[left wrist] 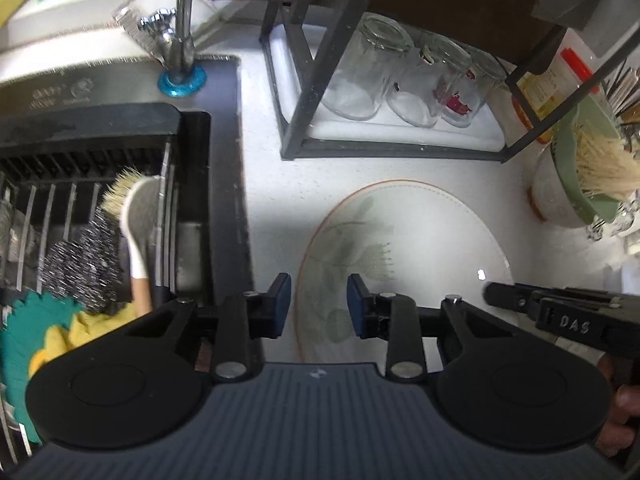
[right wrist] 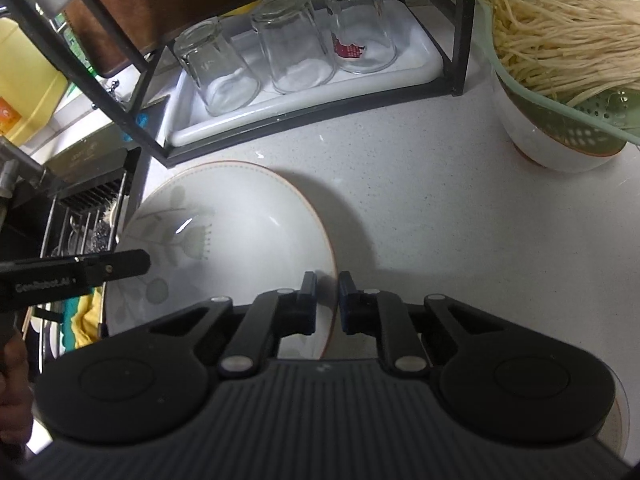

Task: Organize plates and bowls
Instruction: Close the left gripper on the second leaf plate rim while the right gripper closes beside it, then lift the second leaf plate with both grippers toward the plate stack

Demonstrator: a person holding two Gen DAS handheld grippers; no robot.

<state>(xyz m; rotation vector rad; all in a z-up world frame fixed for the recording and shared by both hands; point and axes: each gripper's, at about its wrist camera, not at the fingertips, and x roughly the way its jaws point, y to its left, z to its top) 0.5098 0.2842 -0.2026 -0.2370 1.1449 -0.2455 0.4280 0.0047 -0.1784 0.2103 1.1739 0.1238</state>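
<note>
**White plate gripped at both rims**

White, with a pale green flower print, the plate [left wrist: 404, 248] lies on the speckled counter [right wrist: 420, 208] between the sink [left wrist: 224, 184] and a green colander of noodles [right wrist: 560, 52]. The right gripper [right wrist: 327, 300] is clamped on the plate's right rim. The left gripper [left wrist: 319, 304] straddles the left rim, its blue pads apart. Only the left view shows the dish brush [left wrist: 134, 216] and steel scourer [left wrist: 84, 268].
</note>
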